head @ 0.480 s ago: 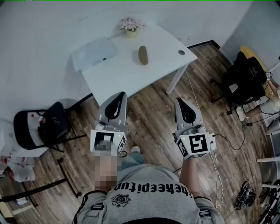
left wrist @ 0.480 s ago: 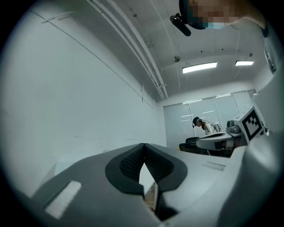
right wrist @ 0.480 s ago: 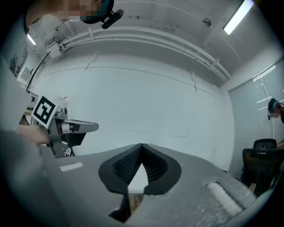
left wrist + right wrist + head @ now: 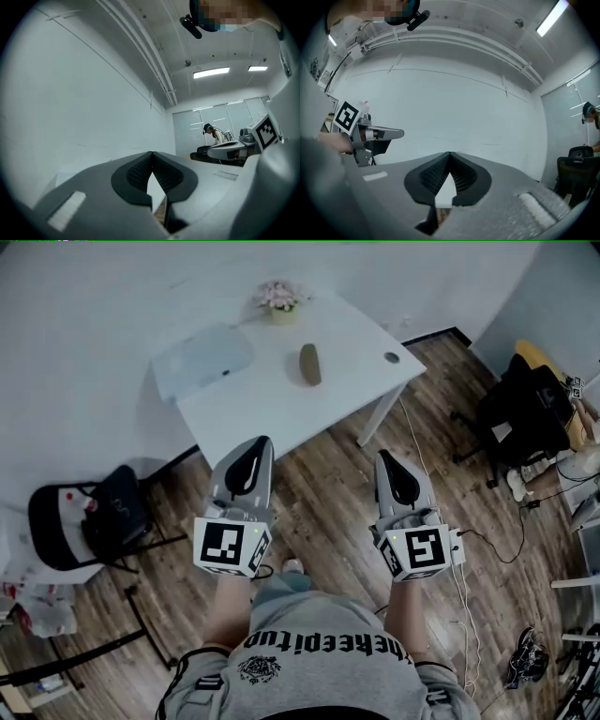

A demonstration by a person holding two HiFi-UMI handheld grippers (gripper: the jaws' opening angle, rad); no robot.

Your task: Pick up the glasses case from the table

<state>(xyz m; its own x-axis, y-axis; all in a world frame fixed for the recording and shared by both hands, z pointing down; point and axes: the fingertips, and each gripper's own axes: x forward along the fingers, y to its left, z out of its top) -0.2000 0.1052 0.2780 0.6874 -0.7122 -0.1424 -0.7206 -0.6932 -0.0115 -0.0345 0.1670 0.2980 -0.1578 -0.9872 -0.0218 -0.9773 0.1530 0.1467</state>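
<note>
Resting on the white tabletop [image 4: 272, 399], toward its middle: olive glasses case [image 4: 309, 364], untouched. Sitting at the tabletop's far edge: small flower pot [image 4: 281, 298]. Lying at the tabletop's left end: pale translucent pouch [image 4: 202, 357]. Hovering short of the tabletop's near edge, over wood floor [image 4: 328, 474]: left gripper [image 4: 265, 441] and right gripper [image 4: 380, 455], side by side, tips pointing toward the tabletop, both with fingers [image 4: 136, 171] pressing fully together, gripping nothing.

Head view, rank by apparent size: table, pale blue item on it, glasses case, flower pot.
1. table
2. pale blue item
3. glasses case and flower pot: these look about alike, so not ranked.
</note>
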